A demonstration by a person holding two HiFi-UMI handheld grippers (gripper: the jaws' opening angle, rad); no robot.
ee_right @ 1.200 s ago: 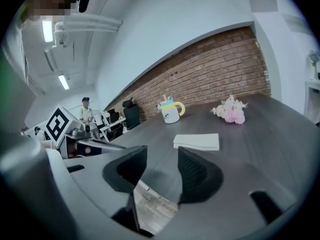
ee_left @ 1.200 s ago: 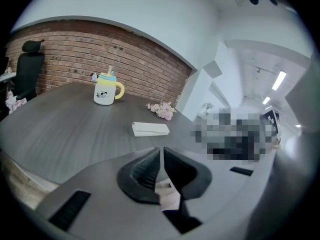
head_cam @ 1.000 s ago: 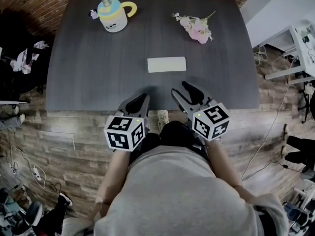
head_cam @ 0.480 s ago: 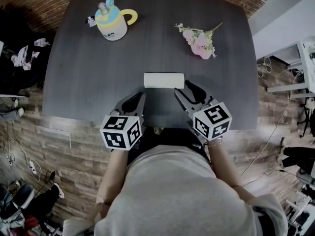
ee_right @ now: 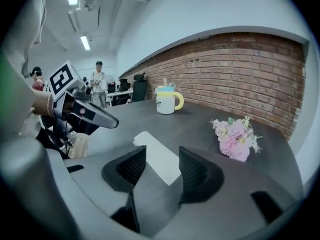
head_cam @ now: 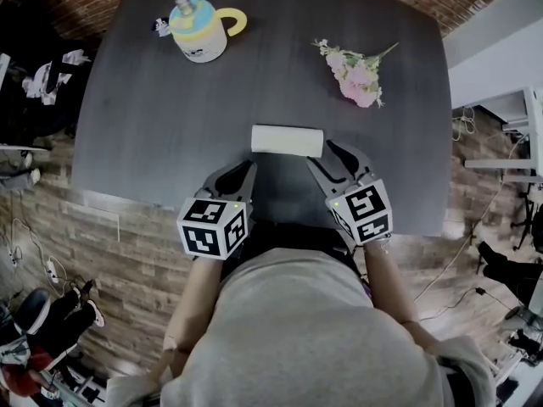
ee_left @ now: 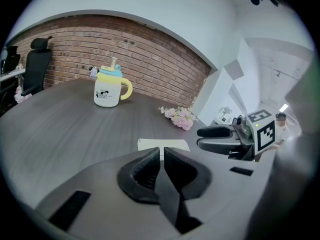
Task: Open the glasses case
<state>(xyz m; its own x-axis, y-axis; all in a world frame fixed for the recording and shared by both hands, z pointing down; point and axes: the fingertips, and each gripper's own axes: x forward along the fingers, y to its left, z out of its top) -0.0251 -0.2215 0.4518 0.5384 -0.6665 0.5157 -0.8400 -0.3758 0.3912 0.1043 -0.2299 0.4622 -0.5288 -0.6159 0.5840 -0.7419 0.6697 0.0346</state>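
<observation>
Both tongs have closed in on the case over the past second. In the head view, the left gripper [head_cam: 244, 170] and the right gripper [head_cam: 327, 156] were back at the near edge of the dark grey wooden table [head_cam: 144, 117]. Now their tips sit just beside the near long side of the flat white rectangular glasses case [head_cam: 287, 140], one toward each end, and the right one has rolled a little. We judge the approach nearly done; the case lies flat mid-table, not yet gripped, its lid down.

In the left gripper view, the jaws stand all but together with nothing between them. The case shows just beyond their tips.

In the right gripper view, the jaws stand wide apart. The case lies ahead in the gap between them, and as far as we can see the pads do not touch it.

We find no writing or brand on the case. The pastel yellow-and-blue lidded mug [head_cam: 199, 30] carries a small dark print, too small to read. The bunch of pink flowers [head_cam: 356, 73] has no tag, and the marker cubes [head_cam: 214, 227] bear only black-and-white squares.
</observation>
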